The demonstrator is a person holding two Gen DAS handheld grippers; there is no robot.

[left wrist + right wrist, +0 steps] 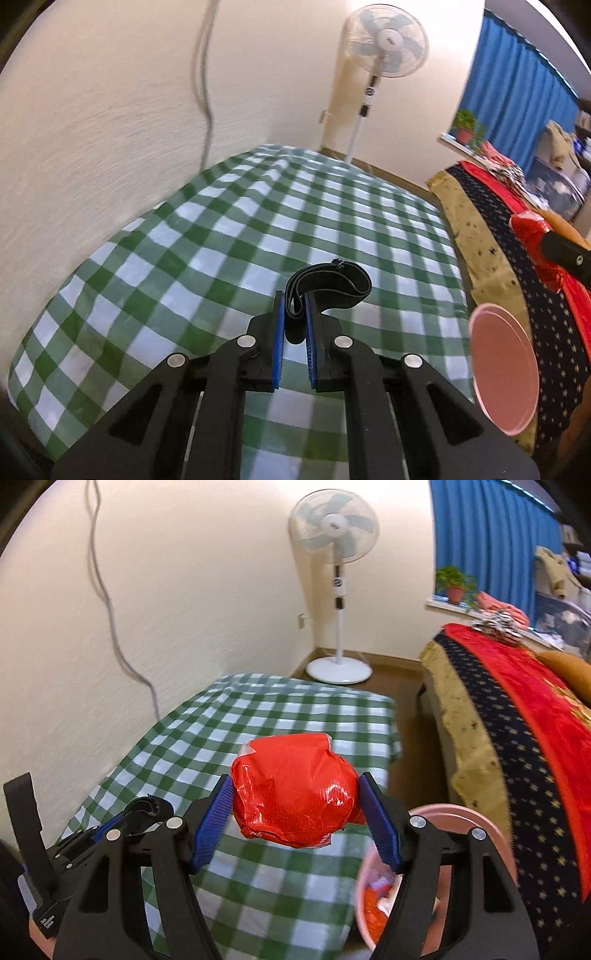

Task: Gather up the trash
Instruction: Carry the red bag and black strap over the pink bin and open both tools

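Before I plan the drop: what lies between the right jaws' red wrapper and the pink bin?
Nothing: in the right wrist view the red wrapper hangs above checked cloth, the pink bin lower right.

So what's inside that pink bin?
The pink bin holds red and pale scraps near its left wall. The rest is hidden behind the right gripper, which carries a red wrapper.

A green and white checked cloth [229,236] covers the tabletop. Behind it, near the corner of the room, stands a white pedestal fan [334,528] on the brown floor [397,668]. A grey cable [110,602] hangs down the cream wall [110,110]. At the right are a blue curtain [487,535], a potted plant [455,583] on the sill, and a bed with a red blanket [535,698].
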